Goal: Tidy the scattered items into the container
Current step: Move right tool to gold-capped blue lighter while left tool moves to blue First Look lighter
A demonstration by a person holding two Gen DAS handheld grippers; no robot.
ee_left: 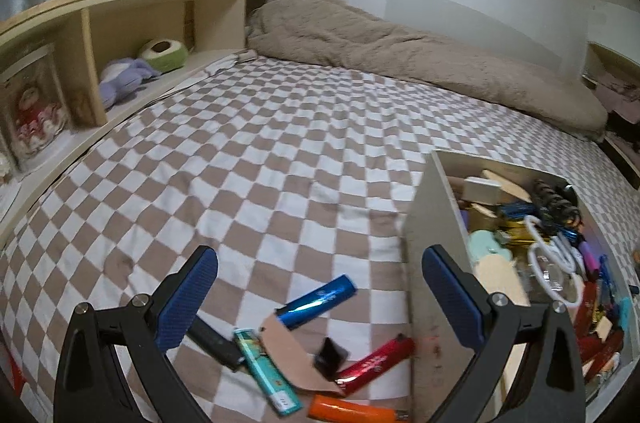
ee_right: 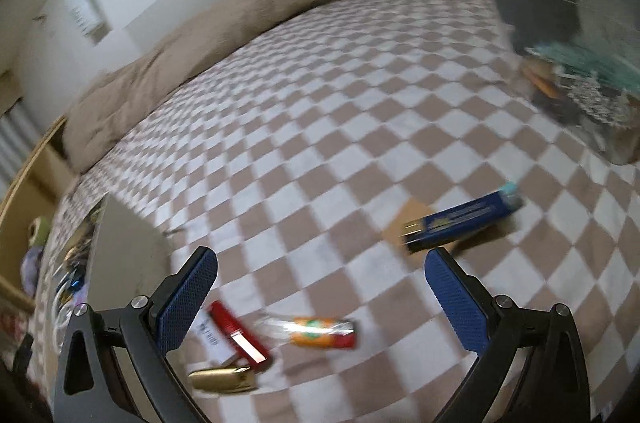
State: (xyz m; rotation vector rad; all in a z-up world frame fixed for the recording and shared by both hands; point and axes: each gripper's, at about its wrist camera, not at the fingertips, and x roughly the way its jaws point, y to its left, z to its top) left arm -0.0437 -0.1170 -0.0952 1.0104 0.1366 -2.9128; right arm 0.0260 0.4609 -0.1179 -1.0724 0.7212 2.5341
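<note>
In the left wrist view the left gripper (ee_left: pixel 320 287) has its two blue-padded fingers (ee_left: pixel 188 299) spread wide, holding nothing and touching nothing, and it points forward over the checkered bedspread (ee_left: pixel 256 159) at a downward slant. Between and just below the fingers, at the bottom centre of the frame, lies a loose cluster of small items: a shiny blue lighter (ee_left: pixel 316 301), a teal lighter (ee_left: pixel 266 371), a red lighter (ee_left: pixel 374 363), an orange lighter (ee_left: pixel 352 414) at the very bottom edge, a black lighter (ee_left: pixel 214 341) partly behind the left finger, a small black cube-like piece (ee_left: pixel 330 353) and a tan cardboard scrap (ee_left: pixel 296 355) lying among them. The container (ee_left: pixel 434 235), an open pale box already heaped with mixed objects, sits at the right of the frame, its near wall just behind the right finger. A beige comforter (ee_left: pixel 400 55) runs across the upper frame, and wooden shelving (ee_left: pixel 92 23) fills the upper left. In the blurred right wrist view the right gripper (ee_right: pixel 320 287) is likewise wide open and empty above the bedspread. A red rectangular item (ee_right: pixel 238 335), a gold item (ee_right: pixel 222 379) and an orange-labelled wrapped piece (ee_right: pixel 312 331) lie low between its fingers, and a dark blue box (ee_right: pixel 460 223) rests on a tan card at right of centre, just above the right finger's tip. The container appears at the left of this frame.
</note>
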